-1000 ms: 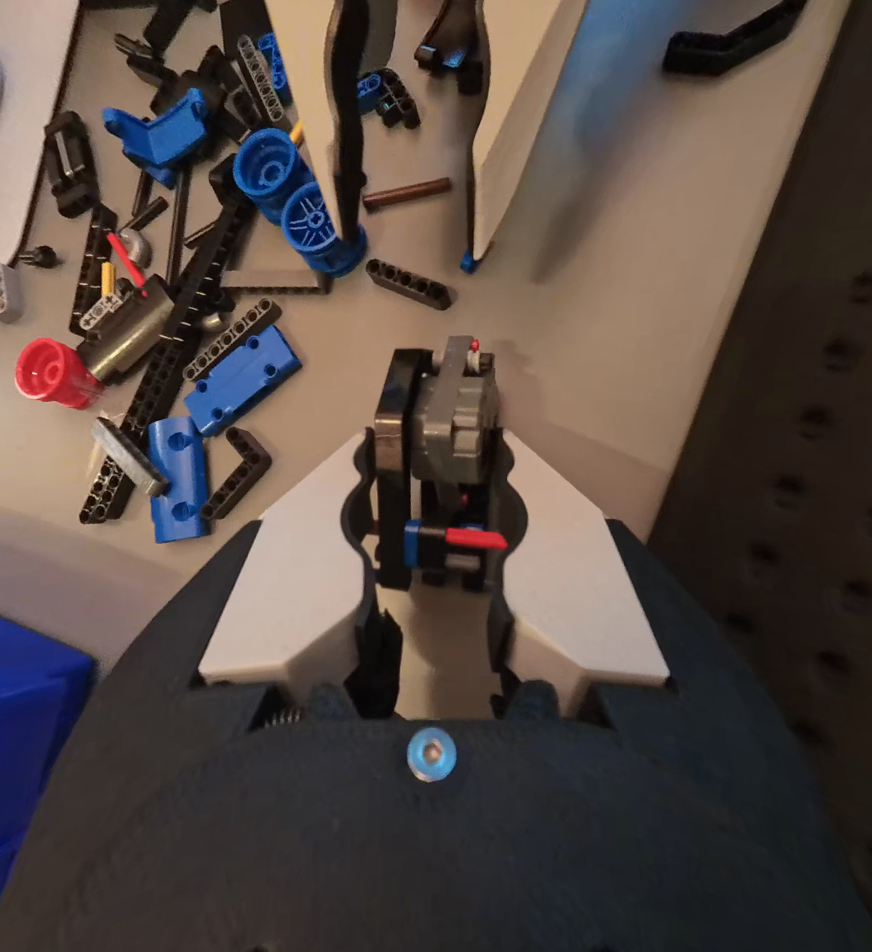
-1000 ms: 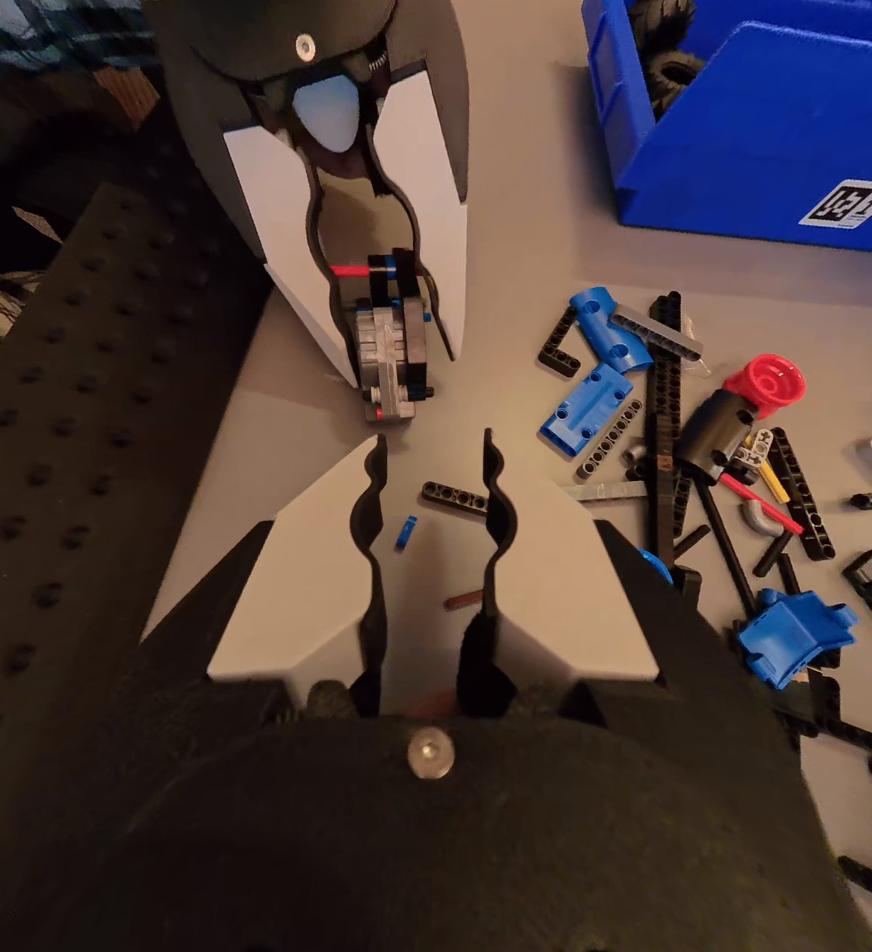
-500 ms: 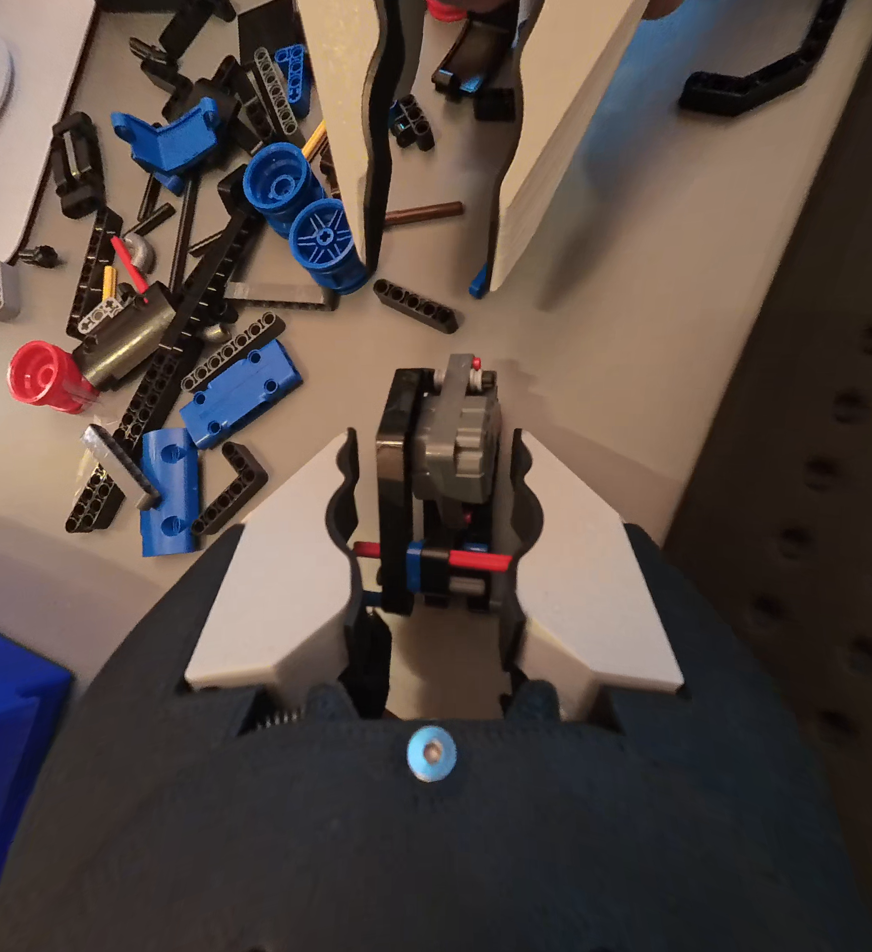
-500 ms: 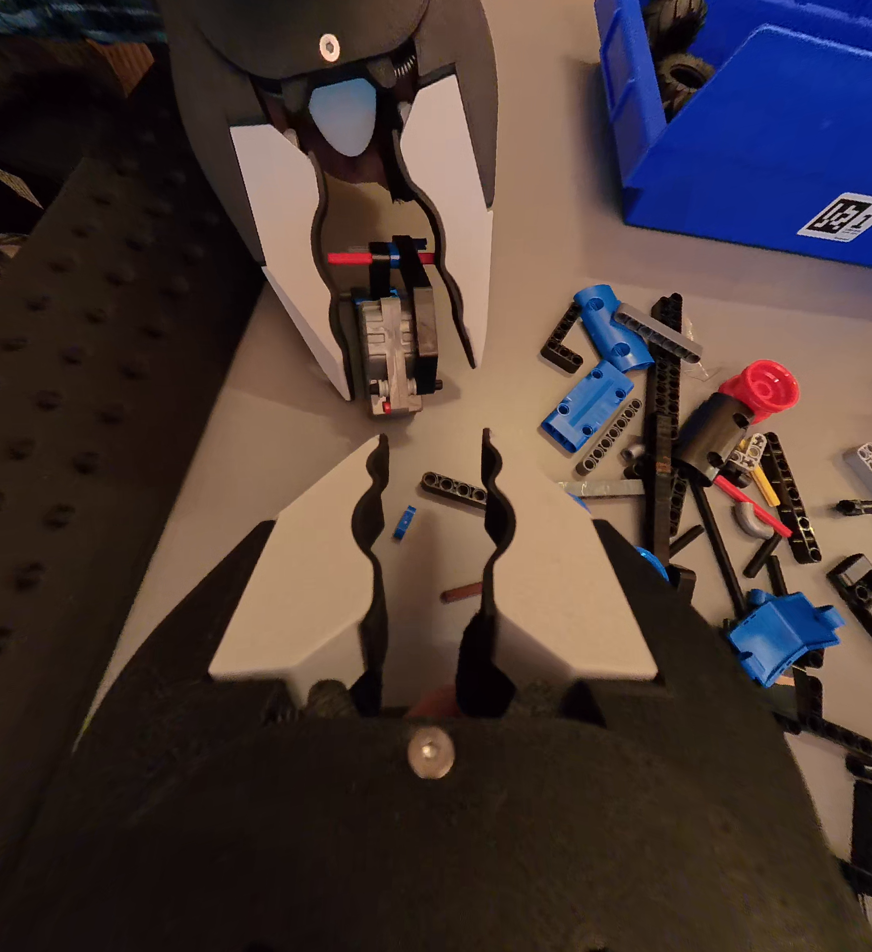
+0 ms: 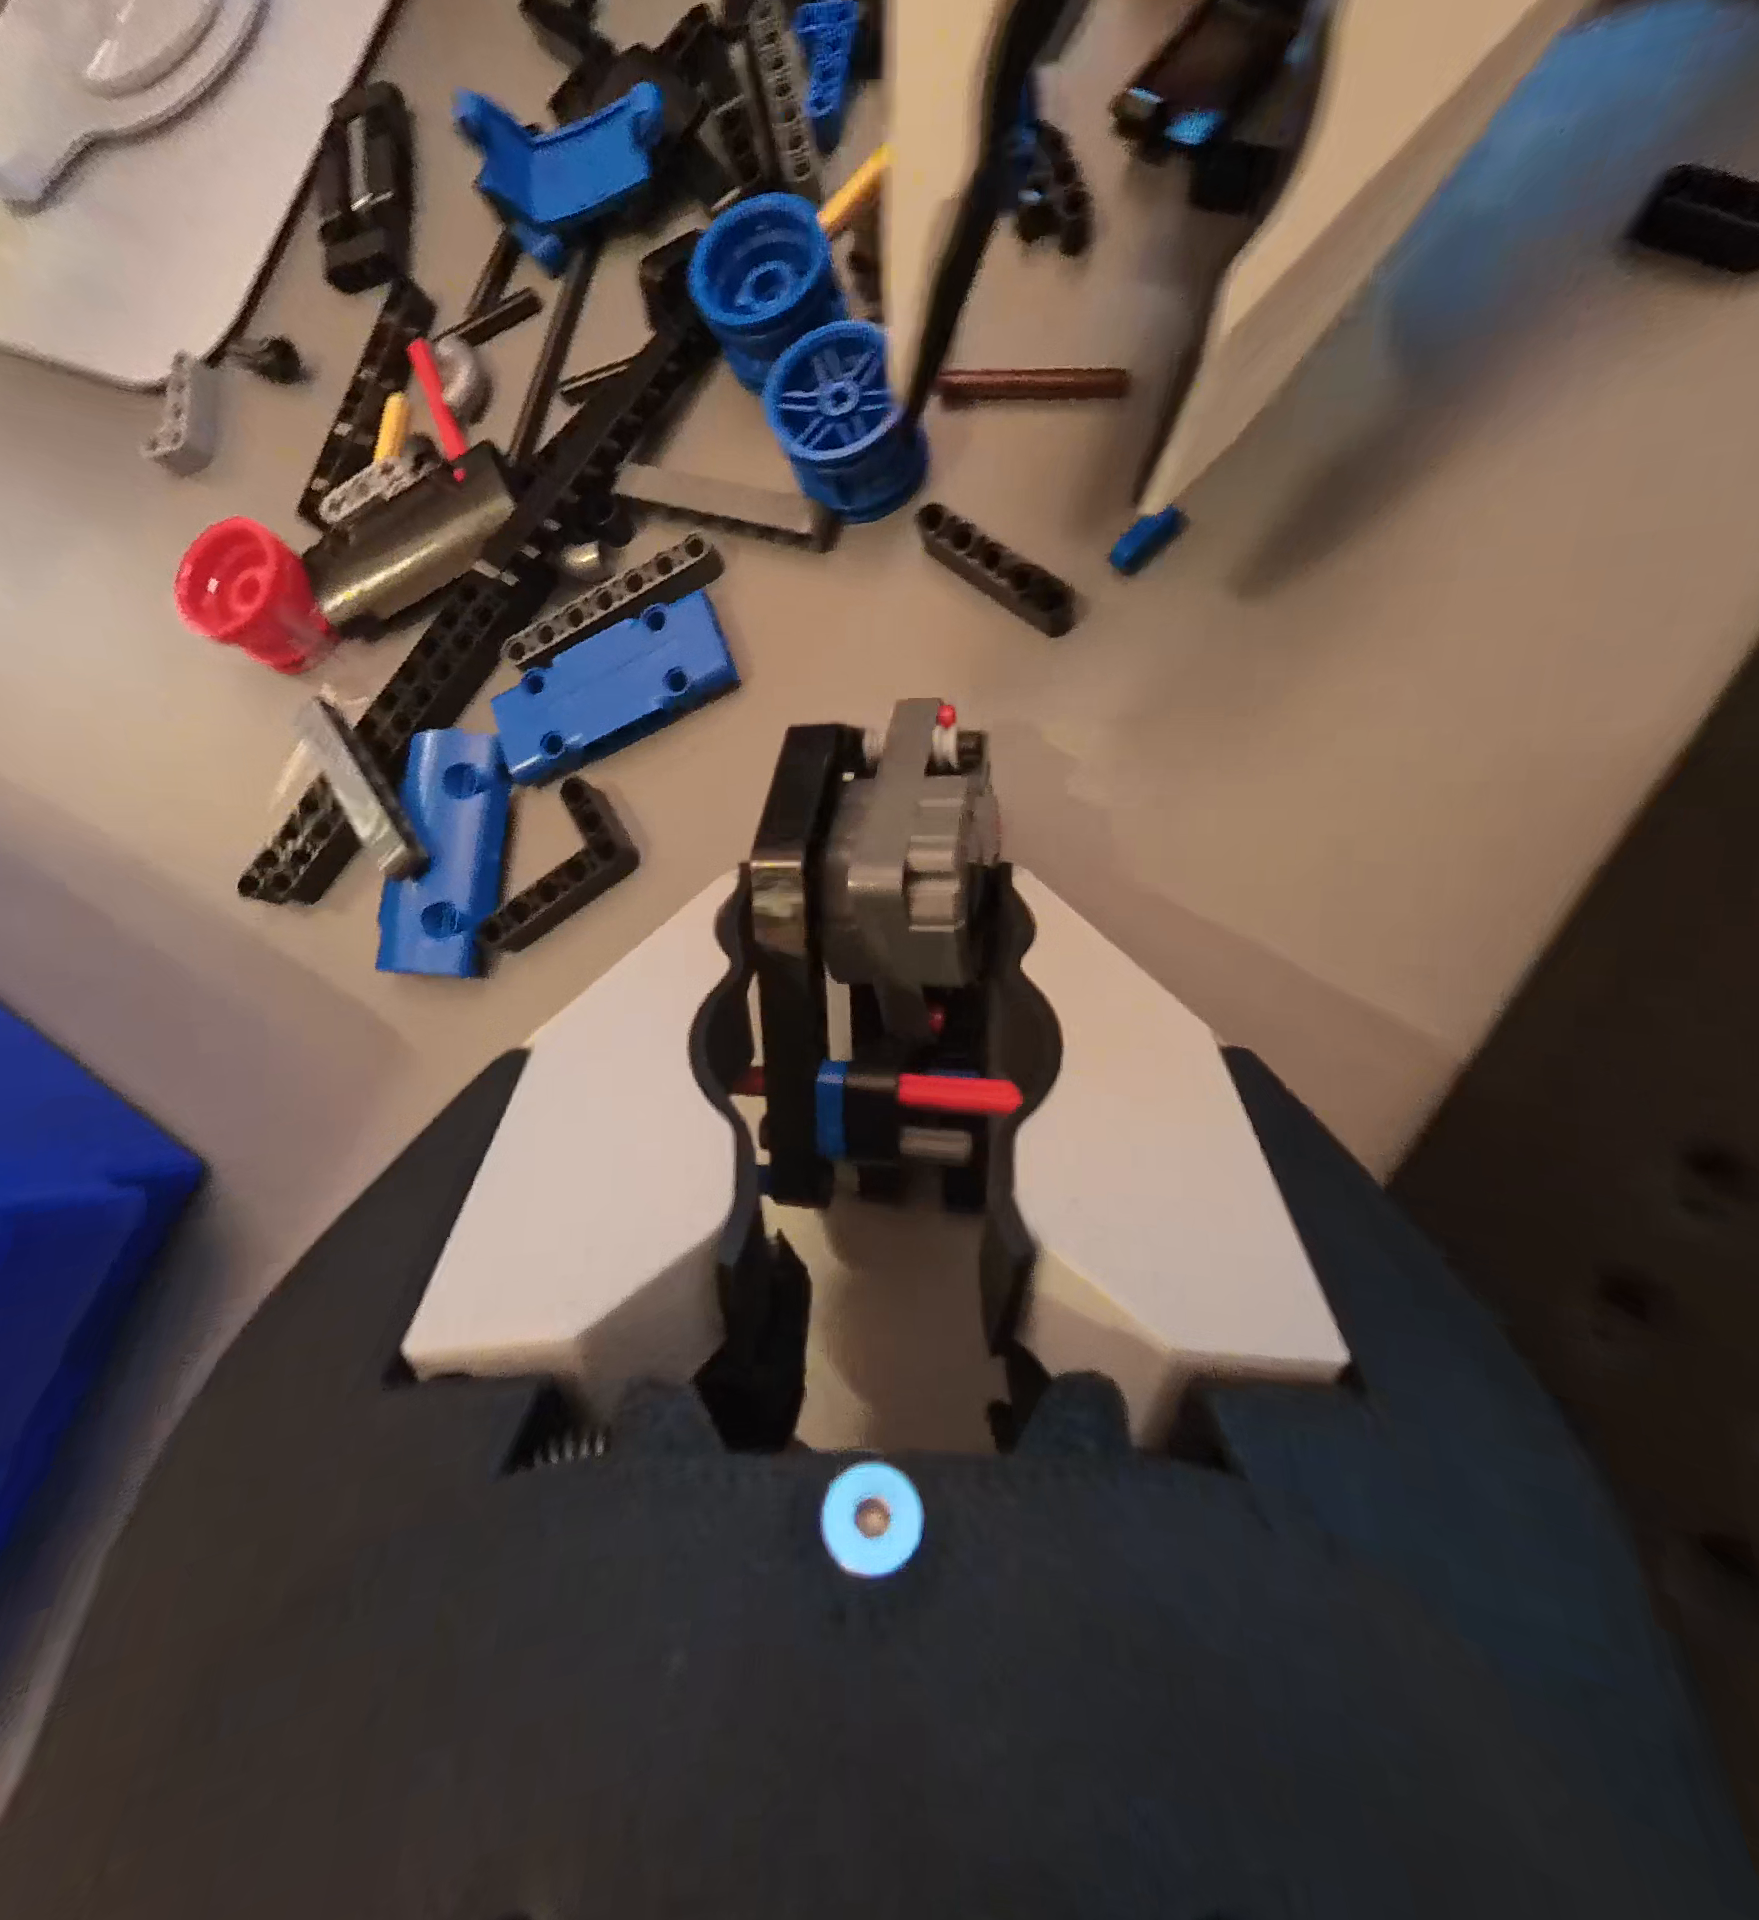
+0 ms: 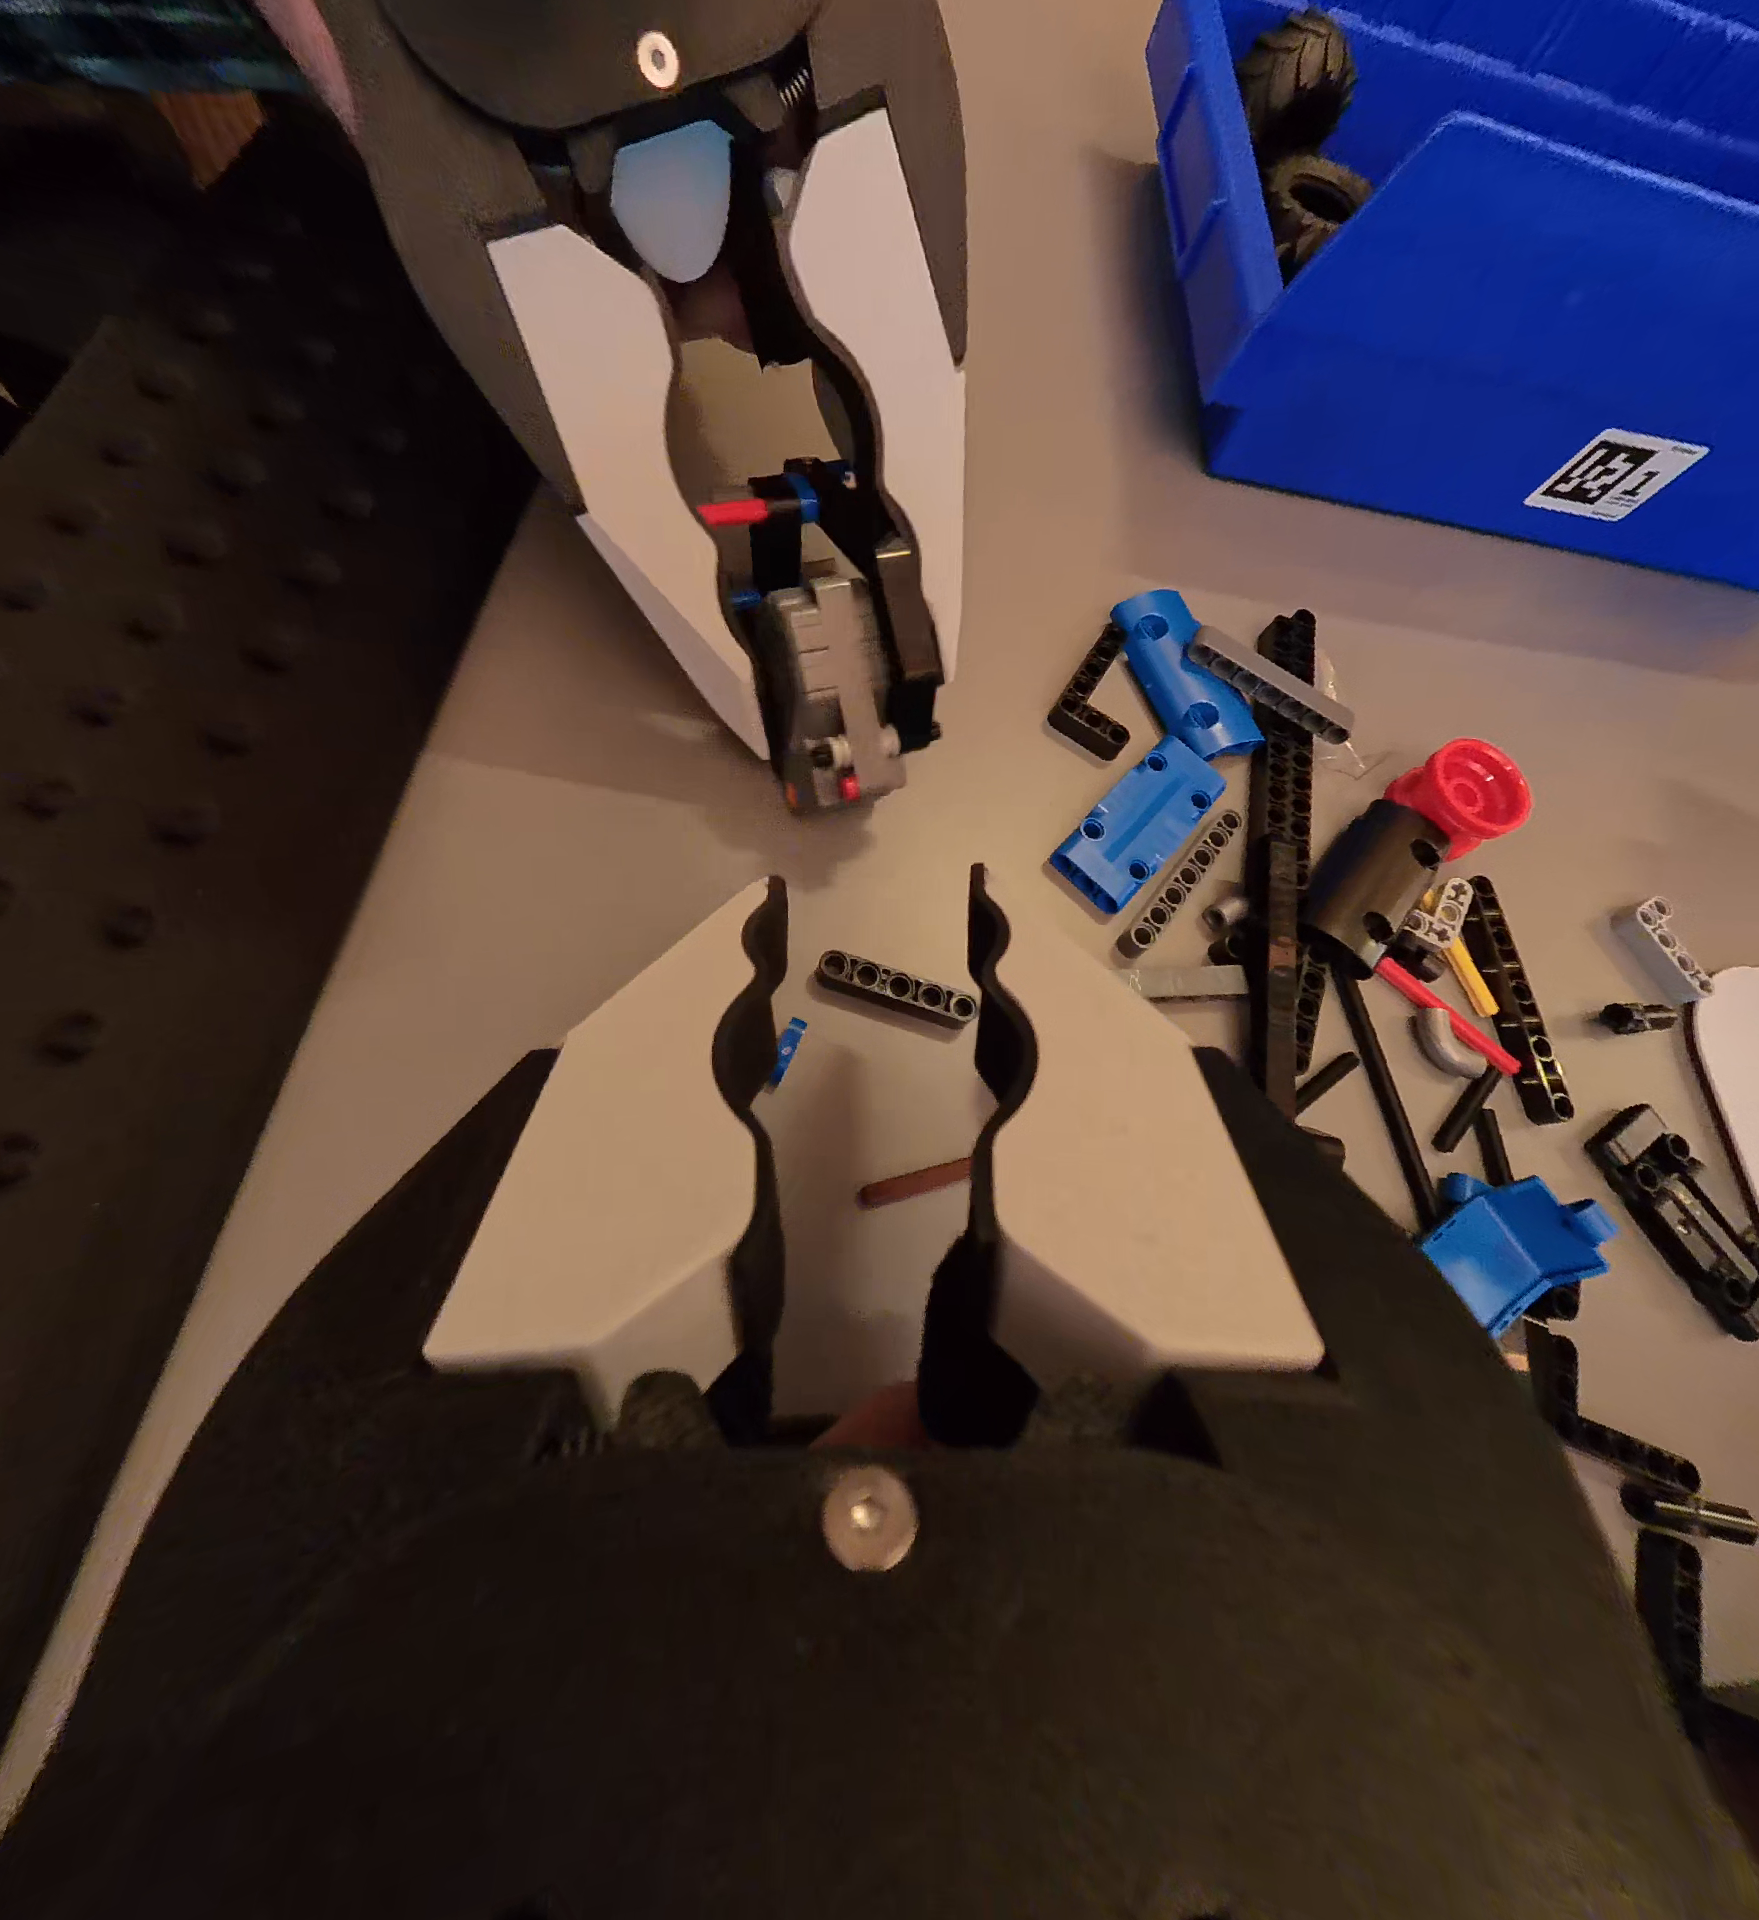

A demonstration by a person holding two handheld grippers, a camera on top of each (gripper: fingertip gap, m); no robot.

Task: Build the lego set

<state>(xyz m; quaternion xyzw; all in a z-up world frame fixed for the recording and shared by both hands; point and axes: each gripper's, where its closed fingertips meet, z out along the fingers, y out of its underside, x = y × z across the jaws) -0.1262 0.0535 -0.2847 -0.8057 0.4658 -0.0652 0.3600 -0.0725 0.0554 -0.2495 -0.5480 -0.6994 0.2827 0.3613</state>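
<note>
My left gripper (image 5: 875,1039) is clamped across the flat sides of the half-built black-and-grey plastic lego assembly (image 5: 880,914), holding it just above the grey tabletop (image 5: 1270,727), while my right gripper (image 6: 870,904) hangs with its jaws apart and empty over the short black perforated beam (image 6: 896,987), the small blue pin (image 6: 787,1049) and the brown axle rod (image 6: 911,1184). I judge the assembly light and rigid but only friction-pinned, so it should be gripped on the solid black frame, never on the protruding red axle (image 5: 958,1091). The tiny, slick pin is best pinched across its middle at the fingertips.
</note>
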